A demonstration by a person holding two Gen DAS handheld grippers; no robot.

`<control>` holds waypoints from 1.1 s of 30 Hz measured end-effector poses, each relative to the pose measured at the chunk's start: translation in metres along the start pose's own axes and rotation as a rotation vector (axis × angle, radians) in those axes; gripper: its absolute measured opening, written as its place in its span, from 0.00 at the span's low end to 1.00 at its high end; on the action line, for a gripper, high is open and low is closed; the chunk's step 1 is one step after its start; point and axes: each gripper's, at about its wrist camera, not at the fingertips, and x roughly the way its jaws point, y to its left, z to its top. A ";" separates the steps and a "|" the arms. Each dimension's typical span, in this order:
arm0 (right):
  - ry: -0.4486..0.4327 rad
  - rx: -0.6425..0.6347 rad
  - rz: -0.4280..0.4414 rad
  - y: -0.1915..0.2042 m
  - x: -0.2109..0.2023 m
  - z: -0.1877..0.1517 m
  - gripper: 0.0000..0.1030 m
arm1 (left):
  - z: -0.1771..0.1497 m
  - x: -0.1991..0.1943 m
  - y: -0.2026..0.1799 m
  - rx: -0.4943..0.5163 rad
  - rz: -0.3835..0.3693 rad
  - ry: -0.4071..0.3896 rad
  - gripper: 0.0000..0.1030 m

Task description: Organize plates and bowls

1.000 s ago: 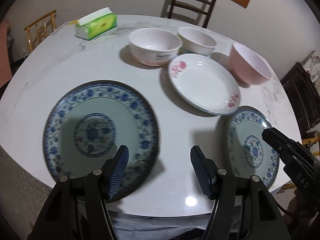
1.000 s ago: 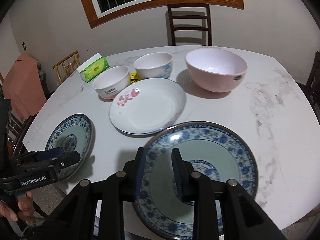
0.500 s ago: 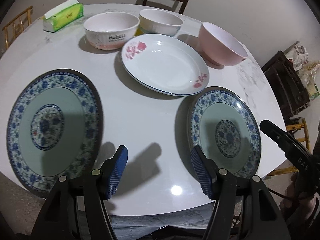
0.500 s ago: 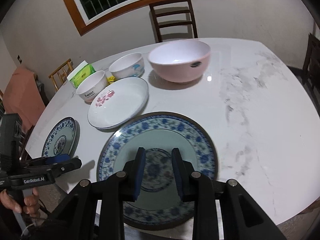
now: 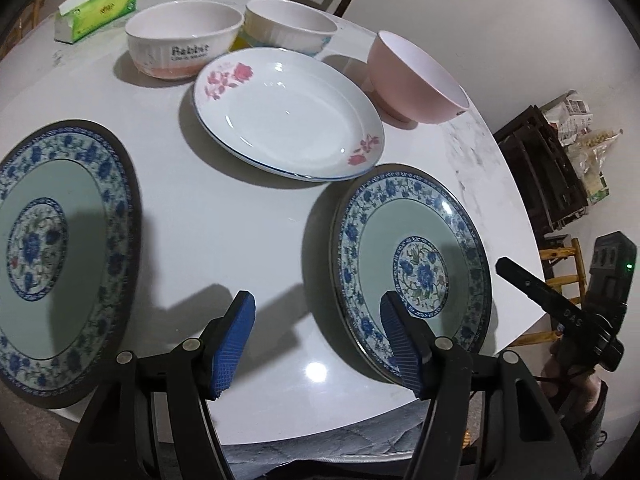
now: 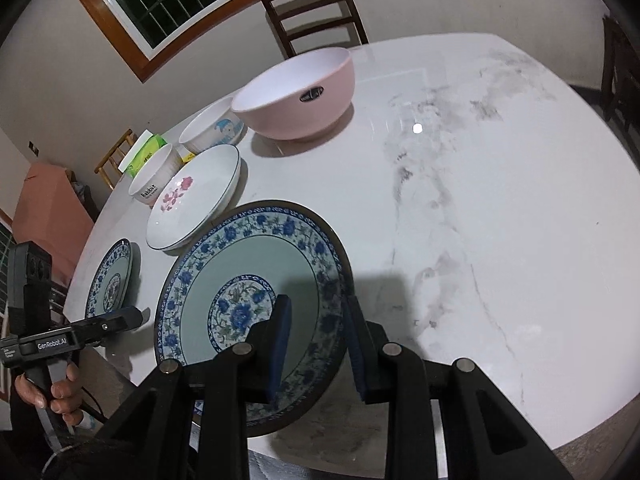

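plate [image 6: 256,276] with blue flowers at near table [image 6: 500,200] edge, rim clamped between right gripper [image 6: 316,344] pads. left gripper [image 5: 316,340] spread wide, empty, over bare table between two plates.

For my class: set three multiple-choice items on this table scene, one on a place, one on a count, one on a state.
1. The tissue pack lies: A) near the Rabbit bowl; B) inside a bowl; C) on a plate.
2. Bowls on the table: A) two; B) three; C) five.
3. The right gripper is: A) open; B) shut on the blue plate; C) shut on a bowl.
Key: 1 A, it sits on the bare tabletop by that bowl. 2 B, Rabbit bowl, ribbed bowl, pink bowl. 3 B, its fingers clamp the plate's rim.
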 end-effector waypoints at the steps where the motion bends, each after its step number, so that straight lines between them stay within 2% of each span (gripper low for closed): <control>1: 0.002 0.003 0.010 -0.003 0.001 0.000 0.26 | 0.000 0.002 -0.001 0.000 -0.009 0.006 0.58; 4: 0.012 0.018 0.032 -0.013 0.006 0.000 0.26 | 0.001 0.007 -0.002 0.002 -0.024 0.016 0.58; 21: 0.067 0.048 0.136 -0.035 0.029 0.001 0.26 | 0.010 0.025 -0.005 -0.011 -0.058 0.080 0.40; 27: 0.069 0.068 0.171 -0.040 0.031 0.003 0.26 | 0.016 0.033 -0.009 -0.012 -0.082 0.107 0.25; 33: 0.085 0.047 0.166 -0.036 0.035 0.004 0.14 | 0.017 0.034 -0.007 -0.016 -0.082 0.110 0.12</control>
